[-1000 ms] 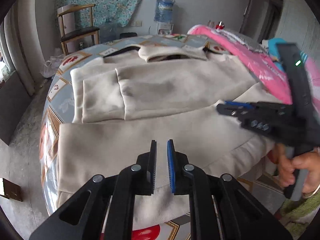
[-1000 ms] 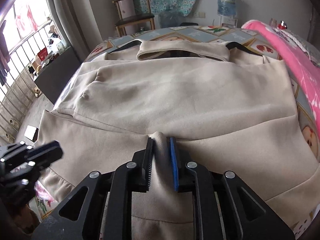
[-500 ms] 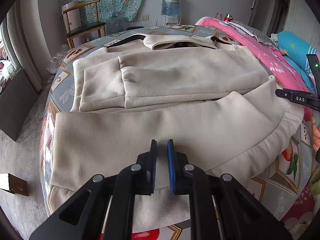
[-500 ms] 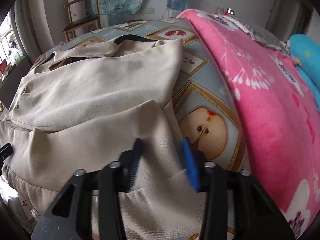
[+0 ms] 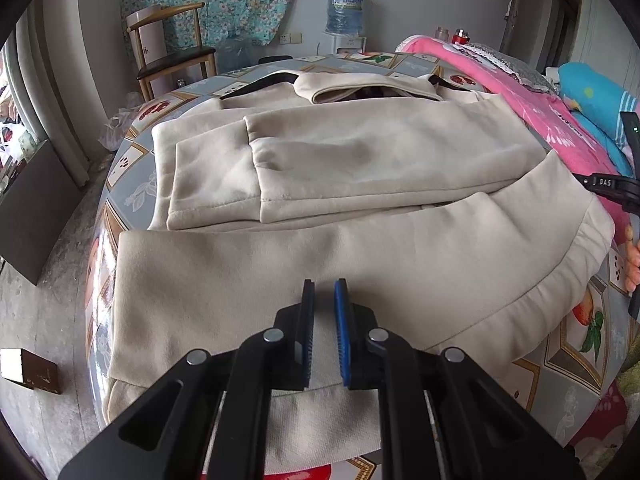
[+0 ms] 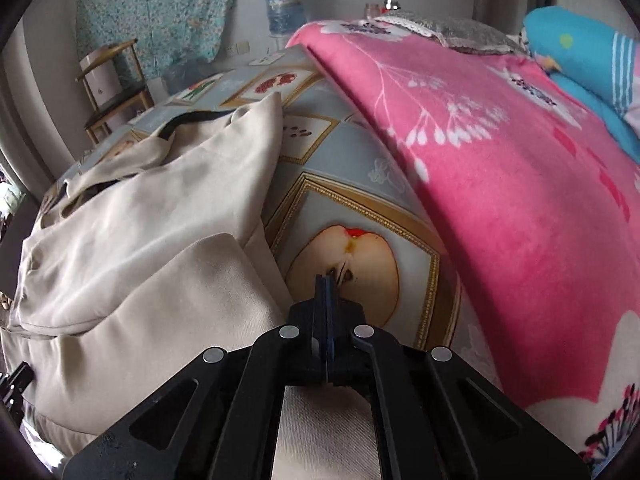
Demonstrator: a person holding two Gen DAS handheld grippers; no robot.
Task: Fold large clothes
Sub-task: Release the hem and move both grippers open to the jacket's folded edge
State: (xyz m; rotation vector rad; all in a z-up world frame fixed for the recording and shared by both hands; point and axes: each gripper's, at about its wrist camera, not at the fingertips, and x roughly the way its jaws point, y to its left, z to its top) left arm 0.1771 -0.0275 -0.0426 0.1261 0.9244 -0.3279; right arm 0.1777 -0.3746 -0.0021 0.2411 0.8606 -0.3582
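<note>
A large beige garment lies on the patterned tablecloth, sleeves folded in over the body and its collar at the far end. My left gripper hovers over the near hem with its jaws a small gap apart and nothing between them. My right gripper has its jaws pressed together with nothing between them, over the bare cloth just right of the garment. The right gripper's tip also shows at the right edge of the left wrist view.
A pink flowered blanket covers the right side of the table, with a blue pillow behind it. A wooden chair and a water dispenser stand by the far wall. A small box lies on the floor at left.
My right gripper let go of the garment's fabric, swung right past its edge, opened and then shut. The left gripper has stayed over the near hem.
</note>
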